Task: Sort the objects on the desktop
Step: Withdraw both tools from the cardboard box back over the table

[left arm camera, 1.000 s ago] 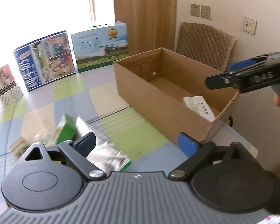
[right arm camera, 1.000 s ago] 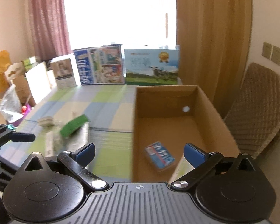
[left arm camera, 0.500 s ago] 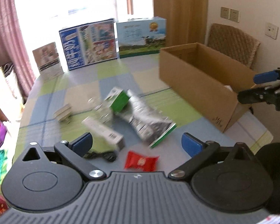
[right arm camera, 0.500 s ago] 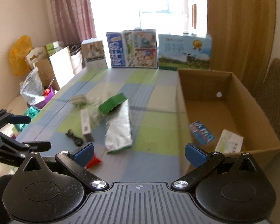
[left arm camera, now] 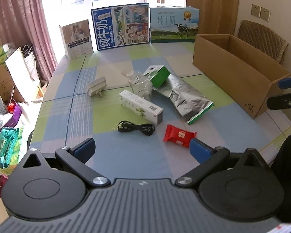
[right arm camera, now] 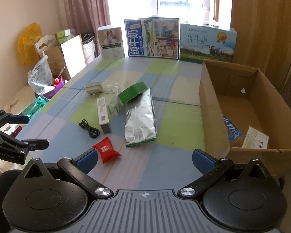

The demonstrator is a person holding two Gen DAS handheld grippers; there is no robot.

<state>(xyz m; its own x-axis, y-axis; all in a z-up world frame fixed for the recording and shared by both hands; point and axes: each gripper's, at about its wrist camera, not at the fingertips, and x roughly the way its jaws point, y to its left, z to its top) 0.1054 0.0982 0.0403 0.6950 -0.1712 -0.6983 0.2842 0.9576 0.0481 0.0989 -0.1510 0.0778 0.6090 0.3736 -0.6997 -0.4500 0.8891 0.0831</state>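
Two hand-held grippers hover over a checked surface [left arm camera: 114,66], both with jaws spread wide and nothing between them. The left hand-held gripper [left arm camera: 142,149] has just finished opening. In the left wrist view a red packet [left arm camera: 177,136] lies just above and right of centre, close to the right-hand blue pad, its long axis running left to right. In the right wrist view the same red packet [right arm camera: 106,149] sits low and left of centre, by the left-hand pad of the right hand-held gripper [right arm camera: 144,160]. So the packet lies between the two, nearest of all the loose items to both. Further up the frame lie a black cable [left arm camera: 136,128], a white carton [left arm camera: 140,104], a silver bag [left arm camera: 184,97] and a green box [left arm camera: 158,74]. The cardboard box [left arm camera: 236,71], already holding two items, stands at the right.
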